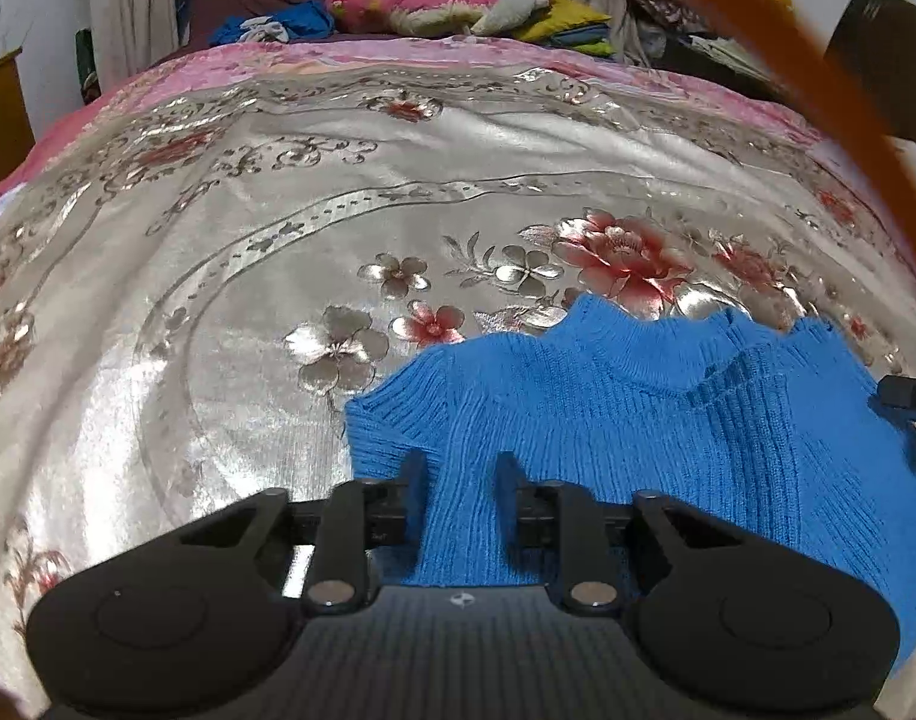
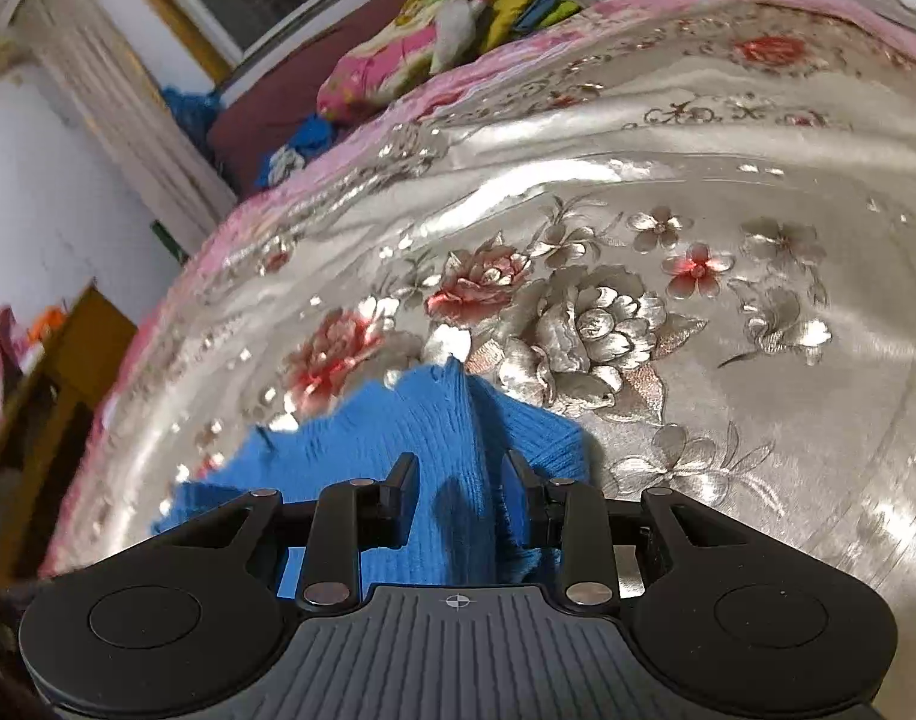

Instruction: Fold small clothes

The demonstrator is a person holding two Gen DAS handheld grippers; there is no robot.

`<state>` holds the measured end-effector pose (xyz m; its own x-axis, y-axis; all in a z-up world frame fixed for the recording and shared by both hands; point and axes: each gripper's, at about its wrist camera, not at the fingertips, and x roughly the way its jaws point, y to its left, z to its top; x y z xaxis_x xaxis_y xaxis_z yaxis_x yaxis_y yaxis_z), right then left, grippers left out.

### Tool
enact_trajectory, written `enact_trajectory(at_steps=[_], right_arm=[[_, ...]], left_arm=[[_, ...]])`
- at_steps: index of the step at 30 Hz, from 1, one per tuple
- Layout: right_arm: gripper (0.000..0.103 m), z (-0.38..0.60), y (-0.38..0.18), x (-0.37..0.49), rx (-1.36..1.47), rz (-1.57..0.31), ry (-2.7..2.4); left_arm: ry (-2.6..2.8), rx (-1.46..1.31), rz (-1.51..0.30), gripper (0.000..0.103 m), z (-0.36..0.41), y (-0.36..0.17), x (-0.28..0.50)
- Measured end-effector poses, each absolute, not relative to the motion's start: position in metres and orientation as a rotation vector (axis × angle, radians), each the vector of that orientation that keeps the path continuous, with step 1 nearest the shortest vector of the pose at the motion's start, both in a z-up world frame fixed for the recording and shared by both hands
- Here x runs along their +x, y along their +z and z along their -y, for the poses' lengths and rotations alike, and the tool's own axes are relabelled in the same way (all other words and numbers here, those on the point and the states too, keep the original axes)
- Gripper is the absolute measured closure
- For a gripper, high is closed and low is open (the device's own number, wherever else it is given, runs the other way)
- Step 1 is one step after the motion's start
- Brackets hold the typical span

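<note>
A small blue ribbed knit sweater point(image 1: 608, 408) lies on the silver floral bedspread point(image 1: 248, 360), collar toward the far side. My left gripper point(image 1: 463, 465) hovers over its left shoulder and sleeve edge. Its jaws stand a little apart, the knit showing flat between them with no pinch visible. In the right wrist view the sweater point(image 2: 398, 420) shows a raised fold running toward the camera. My right gripper point(image 2: 460, 468) straddles that ridge with its jaws apart, open. A black tip of the right gripper point(image 1: 908, 396) peeks in at the sweater's right edge.
The bedspread point(image 2: 758, 420) stretches wide beyond the sweater. A pile of pink and yellow bedding point(image 1: 446, 0) and blue clothes point(image 1: 278, 27) sit at the far end of the bed. A wooden cabinet point(image 2: 80, 348) stands beside the bed, with a curtain and window behind.
</note>
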<state>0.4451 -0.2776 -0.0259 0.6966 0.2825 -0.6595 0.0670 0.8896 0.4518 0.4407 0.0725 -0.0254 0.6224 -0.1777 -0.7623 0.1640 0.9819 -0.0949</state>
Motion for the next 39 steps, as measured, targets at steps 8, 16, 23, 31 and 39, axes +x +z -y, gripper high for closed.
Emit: enact_trajectory(at_steps=[8, 16, 23, 31, 39], right_arm=[[0.072, 0.289, -0.026, 0.446, 0.509, -0.785, 0.116], [0.070, 0.267, -0.026, 0.464, 0.441, -0.810, 0.153], [0.096, 0.258, -0.019, 0.460, 0.352, -0.781, 0.133], [0.097, 0.287, -0.009, 0.458, 0.408, -0.722, 0.024], [0.090, 0.276, -0.028, 0.459, 0.331, -0.807, -0.009]], left_arm=[[-0.197, -0.126, -0.800, 0.091, -0.086, -0.009, 0.435], [-0.191, -0.189, -0.736, 0.091, -0.095, 0.003, 0.427], [-0.153, -0.293, -0.659, 0.091, -0.119, 0.011, 0.413], [-0.040, -0.257, -0.733, 0.091, -0.126, -0.020, 0.428], [-0.008, -0.208, -0.749, 0.090, -0.125, -0.015, 0.411]])
